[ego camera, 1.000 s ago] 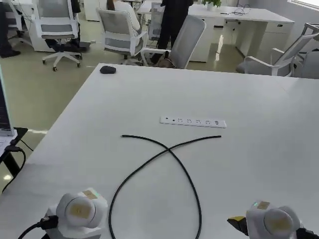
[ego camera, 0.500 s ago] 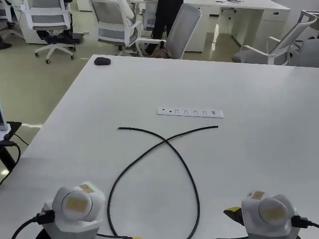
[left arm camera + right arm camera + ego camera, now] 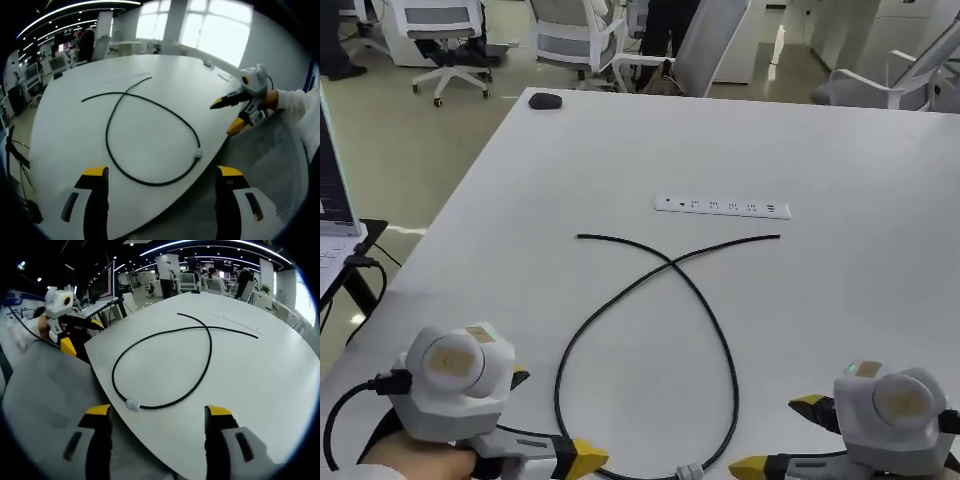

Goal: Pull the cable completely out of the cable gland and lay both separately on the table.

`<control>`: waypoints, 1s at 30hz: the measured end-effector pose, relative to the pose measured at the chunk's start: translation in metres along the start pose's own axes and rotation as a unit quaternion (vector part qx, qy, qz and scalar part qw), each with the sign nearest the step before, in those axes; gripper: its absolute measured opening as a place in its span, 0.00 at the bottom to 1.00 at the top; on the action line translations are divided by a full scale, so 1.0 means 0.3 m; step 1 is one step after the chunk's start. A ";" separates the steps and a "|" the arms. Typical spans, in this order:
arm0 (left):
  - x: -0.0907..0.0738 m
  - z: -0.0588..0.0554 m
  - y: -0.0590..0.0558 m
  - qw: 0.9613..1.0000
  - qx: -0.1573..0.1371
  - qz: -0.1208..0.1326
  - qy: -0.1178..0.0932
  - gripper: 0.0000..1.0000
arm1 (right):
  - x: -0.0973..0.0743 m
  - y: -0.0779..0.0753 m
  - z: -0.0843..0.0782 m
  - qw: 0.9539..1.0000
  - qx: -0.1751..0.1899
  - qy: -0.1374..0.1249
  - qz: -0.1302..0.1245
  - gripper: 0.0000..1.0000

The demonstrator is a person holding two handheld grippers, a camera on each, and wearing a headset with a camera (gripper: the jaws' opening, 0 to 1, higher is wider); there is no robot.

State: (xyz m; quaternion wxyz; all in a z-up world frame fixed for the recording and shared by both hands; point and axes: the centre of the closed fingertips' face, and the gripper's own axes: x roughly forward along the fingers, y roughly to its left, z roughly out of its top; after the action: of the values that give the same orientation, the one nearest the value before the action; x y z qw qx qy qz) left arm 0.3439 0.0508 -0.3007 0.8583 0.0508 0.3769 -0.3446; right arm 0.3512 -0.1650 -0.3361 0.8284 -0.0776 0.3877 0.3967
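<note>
A long black cable lies in a crossed loop on the white table. A small light grey cable gland sits on the cable at the loop's near end, by the table's front edge; it shows too as the gland and the gland. My left gripper hovers open at the near left of the loop, nothing between its yellow tips. The right gripper is open at the near right, also holding nothing. Each gripper faces the other across the gland: left gripper, right gripper.
A white power strip lies beyond the cable's ends. A dark mouse rests at the far left corner. A laptop stands on a side stand to the left. Office chairs and a standing person are behind the table.
The head camera has tilted down, bringing the gland and both grippers' open jaws into sight. The cable lies as before.
</note>
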 end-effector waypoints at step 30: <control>-0.065 0.005 0.040 1.000 0.007 -0.013 -0.021 0.87 | 0.025 -0.021 -0.020 0.978 -0.184 0.028 0.097 0.56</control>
State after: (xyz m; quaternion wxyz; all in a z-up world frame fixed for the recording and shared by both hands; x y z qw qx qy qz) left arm 0.3429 0.0702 -0.2884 0.8612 0.0451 0.3566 -0.3594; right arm 0.3551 -0.1672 -0.3465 0.7461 -0.2017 0.3371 0.5376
